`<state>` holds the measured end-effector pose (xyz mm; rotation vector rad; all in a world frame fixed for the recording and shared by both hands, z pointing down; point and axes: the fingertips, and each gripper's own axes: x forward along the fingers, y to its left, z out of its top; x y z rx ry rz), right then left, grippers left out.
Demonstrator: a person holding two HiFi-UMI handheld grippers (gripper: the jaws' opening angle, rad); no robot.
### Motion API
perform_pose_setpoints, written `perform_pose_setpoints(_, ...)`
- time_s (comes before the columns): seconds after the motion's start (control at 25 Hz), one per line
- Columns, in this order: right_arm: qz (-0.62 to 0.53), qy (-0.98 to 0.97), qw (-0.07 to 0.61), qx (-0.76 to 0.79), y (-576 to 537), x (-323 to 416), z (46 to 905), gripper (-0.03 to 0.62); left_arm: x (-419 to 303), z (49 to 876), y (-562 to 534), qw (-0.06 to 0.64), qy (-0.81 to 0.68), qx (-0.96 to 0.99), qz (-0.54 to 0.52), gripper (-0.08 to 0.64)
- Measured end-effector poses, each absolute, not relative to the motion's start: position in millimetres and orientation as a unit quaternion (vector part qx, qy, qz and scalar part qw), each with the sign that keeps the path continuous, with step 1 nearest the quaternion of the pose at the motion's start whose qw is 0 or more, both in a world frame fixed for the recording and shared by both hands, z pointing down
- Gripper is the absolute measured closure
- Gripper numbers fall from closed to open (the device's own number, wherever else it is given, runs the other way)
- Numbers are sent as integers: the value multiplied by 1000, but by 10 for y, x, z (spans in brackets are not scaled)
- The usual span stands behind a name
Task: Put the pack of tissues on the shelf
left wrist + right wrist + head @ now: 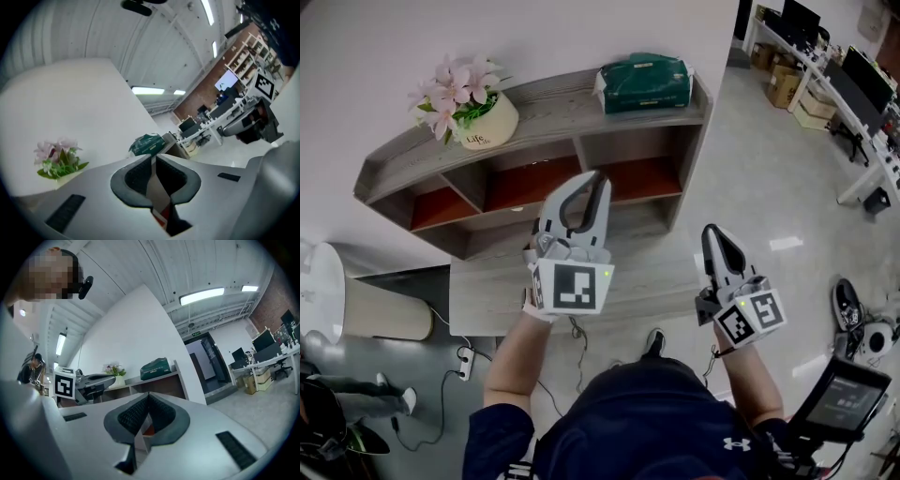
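The green pack of tissues (644, 82) lies on the top board of the grey wooden shelf (553, 111), at its right end. It also shows in the left gripper view as the tissue pack (147, 144) and in the right gripper view as the tissue pack (156, 368). My left gripper (597, 178) is held level in front of the shelf's middle compartments, well short of the pack. Its jaws are shut with nothing between them (153, 157). My right gripper (711, 231) hangs lower and to the right, also shut and empty (147, 395).
A pot of pink flowers (483, 117) stands on the shelf's left end. The shelf sits on a grey desk (487, 291). A white cylinder (366, 305) lies at the left, a power strip (465, 364) on the floor. Office desks with monitors (844, 84) fill the right.
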<state>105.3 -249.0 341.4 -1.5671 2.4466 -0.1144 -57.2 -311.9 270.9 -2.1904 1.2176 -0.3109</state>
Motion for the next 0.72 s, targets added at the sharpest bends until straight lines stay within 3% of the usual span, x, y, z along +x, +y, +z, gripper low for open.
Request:
perform_pose_setpoints(0.4,-10,836,122,-535,-2209,791,3255,583,-639,3055,-2594,152,437,-886,20,531)
perform_pose_setpoints(0.72,6,832,120,-542,-1982,720,3229,583,-696,3198,-2325,133,439,-888,41,531)
